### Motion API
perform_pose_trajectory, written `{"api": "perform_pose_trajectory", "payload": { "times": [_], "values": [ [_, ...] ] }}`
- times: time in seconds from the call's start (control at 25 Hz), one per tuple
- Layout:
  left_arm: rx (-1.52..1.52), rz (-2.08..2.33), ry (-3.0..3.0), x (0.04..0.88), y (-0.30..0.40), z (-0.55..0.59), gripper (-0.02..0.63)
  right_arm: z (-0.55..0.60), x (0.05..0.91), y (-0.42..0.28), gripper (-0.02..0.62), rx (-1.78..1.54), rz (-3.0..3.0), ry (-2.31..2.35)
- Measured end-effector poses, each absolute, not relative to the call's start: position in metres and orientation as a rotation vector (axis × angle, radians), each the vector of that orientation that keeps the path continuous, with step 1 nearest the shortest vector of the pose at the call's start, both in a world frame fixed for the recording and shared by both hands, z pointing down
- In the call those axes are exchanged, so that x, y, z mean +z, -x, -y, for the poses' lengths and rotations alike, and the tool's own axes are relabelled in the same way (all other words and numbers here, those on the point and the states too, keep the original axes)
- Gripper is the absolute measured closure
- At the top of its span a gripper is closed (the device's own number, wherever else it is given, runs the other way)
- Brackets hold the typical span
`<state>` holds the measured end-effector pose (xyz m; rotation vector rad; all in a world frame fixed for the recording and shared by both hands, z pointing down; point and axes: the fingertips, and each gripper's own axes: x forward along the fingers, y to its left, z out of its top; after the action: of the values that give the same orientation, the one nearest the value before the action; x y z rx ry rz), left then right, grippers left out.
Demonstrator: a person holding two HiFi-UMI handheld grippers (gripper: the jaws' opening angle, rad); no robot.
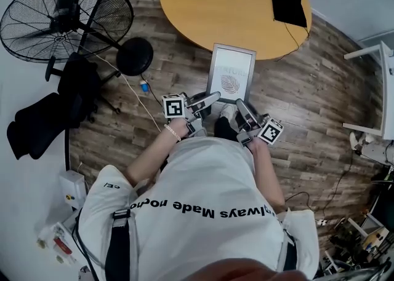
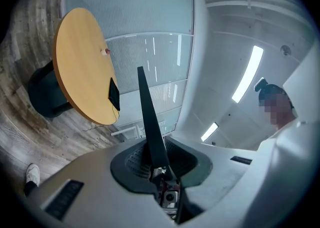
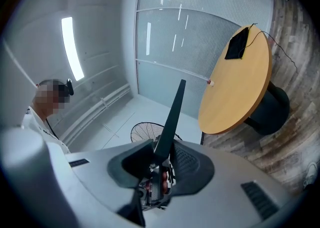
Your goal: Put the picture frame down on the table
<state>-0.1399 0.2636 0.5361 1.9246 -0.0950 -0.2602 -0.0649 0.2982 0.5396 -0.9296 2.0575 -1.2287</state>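
Note:
A grey picture frame (image 1: 231,72) with a leaf print is held upright over the wooden floor, just short of the round wooden table (image 1: 215,9). My left gripper (image 1: 212,96) is shut on its lower left edge. My right gripper (image 1: 241,104) is shut on its lower right edge. In the left gripper view the frame (image 2: 150,117) shows edge-on as a dark strip pinched in the left gripper (image 2: 159,166), with the table (image 2: 80,72) to the left. In the right gripper view the frame (image 3: 171,117) rises from the right gripper (image 3: 162,153), with the table (image 3: 240,87) to the right.
A black square pad (image 1: 288,3) with a cable lies on the table's right side. A large black floor fan (image 1: 64,18) stands at left, with a dark chair (image 1: 52,114) below it. White furniture (image 1: 377,95) stands at the right edge. A person's torso fills the bottom.

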Motion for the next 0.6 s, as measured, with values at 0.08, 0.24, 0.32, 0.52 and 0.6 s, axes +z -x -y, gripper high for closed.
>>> {"api": "perform_pose_trajectory", "payload": {
  "times": [0.08, 0.24, 0.32, 0.52, 0.6],
  "values": [
    [-0.256, 0.095, -1.926, 0.536, 0.132, -0.255, 0.529, -0.289, 0.540, 0.057, 0.477, -1.235, -2.056, 0.926],
    [-0.249, 0.097, -1.928, 0.534, 0.118, -0.240, 0.529, -0.275, 0.538, 0.043, 0.477, -1.242, -2.048, 0.920],
    [-0.246, 0.099, -1.928, 0.534, 0.114, -0.236, 0.529, -0.270, 0.538, 0.038, 0.477, -1.244, -2.047, 0.920],
    [-0.240, 0.104, -1.932, 0.537, 0.093, -0.216, 0.529, -0.250, 0.538, 0.019, 0.477, -1.254, -2.048, 0.904],
    [-0.238, 0.107, -1.932, 0.536, 0.085, -0.208, 0.529, -0.242, 0.538, 0.011, 0.477, -1.257, -2.046, 0.901]
  ]
}}
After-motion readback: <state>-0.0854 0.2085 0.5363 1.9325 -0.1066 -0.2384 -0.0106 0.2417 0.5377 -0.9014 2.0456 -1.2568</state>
